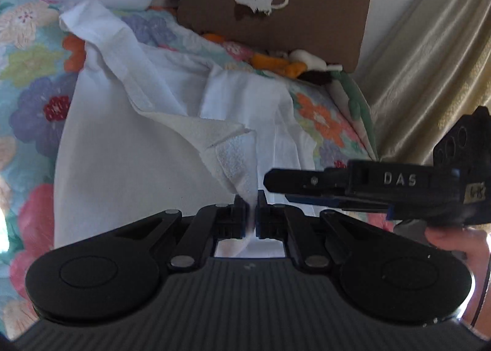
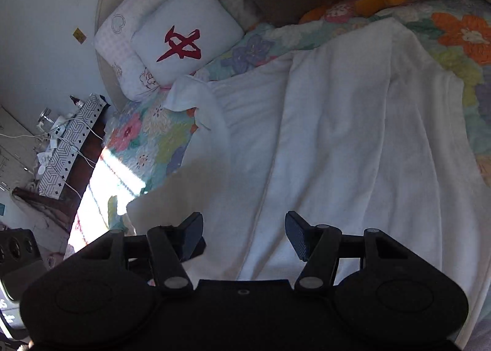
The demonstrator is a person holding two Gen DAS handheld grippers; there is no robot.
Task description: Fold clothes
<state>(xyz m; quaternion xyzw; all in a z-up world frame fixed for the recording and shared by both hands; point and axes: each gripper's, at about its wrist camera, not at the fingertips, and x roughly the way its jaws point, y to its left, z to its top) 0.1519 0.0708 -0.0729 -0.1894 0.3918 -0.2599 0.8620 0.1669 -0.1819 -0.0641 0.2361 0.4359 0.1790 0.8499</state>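
A white garment [image 1: 129,142] lies spread on a floral bedspread [image 1: 33,80]. My left gripper [image 1: 252,212] is shut on a corner of the white garment and lifts that fold off the bed. My right gripper [image 2: 244,235] is open and empty, hovering over the garment [image 2: 337,142] near its lower edge. In the left wrist view the right gripper [image 1: 362,188] reaches in from the right, its fingers close beside the held corner. A sleeve end [image 2: 190,96] lies toward the pillows.
A white pillow with a red mark [image 2: 184,40] and a brown cushion [image 1: 276,4] sit at the head of the bed. Stuffed toys [image 1: 294,65] lie by the cushion. A curtain [image 1: 429,59] hangs on the right. A cluttered bedside stand [image 2: 64,142] is left of the bed.
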